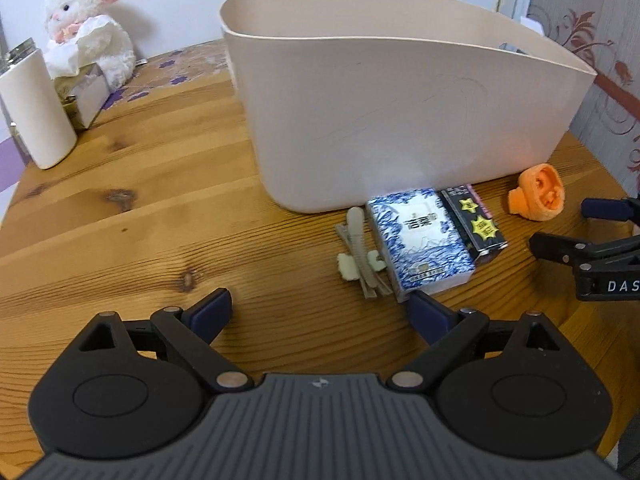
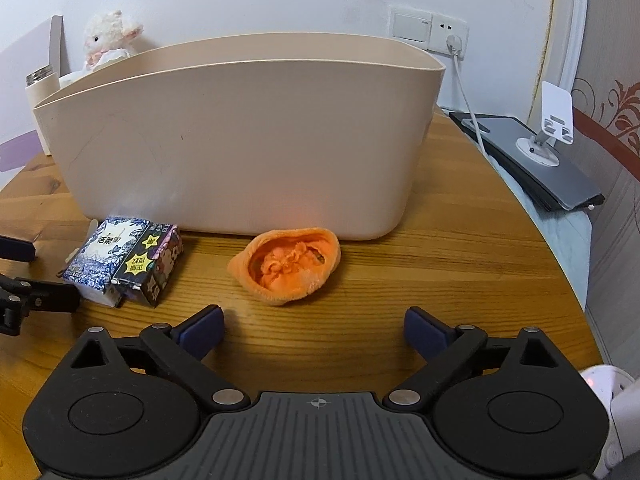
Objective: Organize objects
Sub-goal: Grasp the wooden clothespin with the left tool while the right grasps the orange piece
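Your left tongs (image 1: 320, 312) and right tongs (image 2: 314, 330) hover spread and empty above the bench (image 1: 140, 216). Just beyond lie one hair clip (image 1: 362, 252), two packets (image 1: 420, 240), one orange cloth (image 2: 286, 266), then one beige bin (image 2: 240, 140).

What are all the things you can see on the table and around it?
bin: one, beige, middle of the wooden table
tissue pack: one, blue and white, in front of the bin
small box: one, black with yellow stars, touching the tissue pack
hair clip: one, beige, left of the pack
plush piece: one, orange, in front of the bin
toy lamb: one, white, far left by the wall
bottle: one, white, far left
phone stand: one, white, on a grey slab at right
left claw: open, empty
right claw: open, empty
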The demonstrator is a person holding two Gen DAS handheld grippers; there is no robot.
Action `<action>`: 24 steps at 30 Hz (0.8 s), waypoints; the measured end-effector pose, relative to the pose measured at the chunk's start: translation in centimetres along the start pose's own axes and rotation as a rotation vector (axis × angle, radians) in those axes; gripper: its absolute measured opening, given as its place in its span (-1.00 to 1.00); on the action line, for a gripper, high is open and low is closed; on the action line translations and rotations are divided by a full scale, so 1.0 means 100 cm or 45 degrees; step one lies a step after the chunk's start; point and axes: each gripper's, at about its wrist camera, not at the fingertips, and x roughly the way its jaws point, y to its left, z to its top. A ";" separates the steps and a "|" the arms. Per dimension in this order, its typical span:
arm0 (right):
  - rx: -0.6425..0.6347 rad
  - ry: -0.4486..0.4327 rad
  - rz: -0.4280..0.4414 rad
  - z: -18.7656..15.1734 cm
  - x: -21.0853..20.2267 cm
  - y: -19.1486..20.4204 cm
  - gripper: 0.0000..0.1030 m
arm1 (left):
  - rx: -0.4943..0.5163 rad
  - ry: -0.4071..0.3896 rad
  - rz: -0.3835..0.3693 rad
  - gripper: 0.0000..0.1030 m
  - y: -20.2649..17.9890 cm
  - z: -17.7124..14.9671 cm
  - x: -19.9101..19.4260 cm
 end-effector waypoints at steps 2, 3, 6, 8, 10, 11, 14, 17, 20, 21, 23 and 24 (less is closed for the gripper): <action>-0.005 0.003 0.005 0.001 0.001 0.000 0.91 | 0.015 -0.020 0.003 0.85 0.001 0.000 -0.006; -0.007 0.001 0.008 0.001 0.001 0.000 0.92 | 0.013 -0.027 0.010 0.85 0.002 0.000 -0.008; -0.010 -0.002 0.013 0.001 0.001 -0.001 0.94 | 0.005 -0.013 0.002 0.86 0.004 0.005 -0.007; -0.011 -0.004 0.014 0.001 0.002 -0.001 0.95 | -0.014 -0.014 0.003 0.86 0.004 0.007 -0.004; -0.011 -0.007 0.014 0.001 0.002 -0.001 0.95 | -0.008 -0.011 0.020 0.85 0.004 0.008 -0.003; -0.012 -0.009 0.014 0.000 0.002 -0.001 0.95 | -0.005 -0.008 0.021 0.85 0.004 0.008 -0.003; -0.013 -0.011 0.017 0.000 0.002 -0.001 0.95 | 0.034 0.038 0.059 0.85 0.004 0.008 -0.001; -0.014 -0.011 0.017 -0.001 0.002 -0.001 0.95 | 0.045 0.036 0.071 0.86 0.006 0.005 0.000; -0.013 -0.011 0.017 -0.001 0.002 -0.001 0.95 | 0.026 0.016 0.070 0.85 0.009 0.007 0.002; -0.012 -0.012 0.016 -0.001 0.002 -0.001 0.95 | 0.019 0.006 0.075 0.85 0.009 0.007 0.003; -0.012 -0.011 0.016 -0.001 0.002 -0.001 0.95 | 0.012 -0.009 0.054 0.85 0.010 0.009 0.006; -0.012 -0.011 0.016 -0.001 0.002 -0.001 0.95 | 0.013 -0.013 0.034 0.85 0.010 0.010 0.007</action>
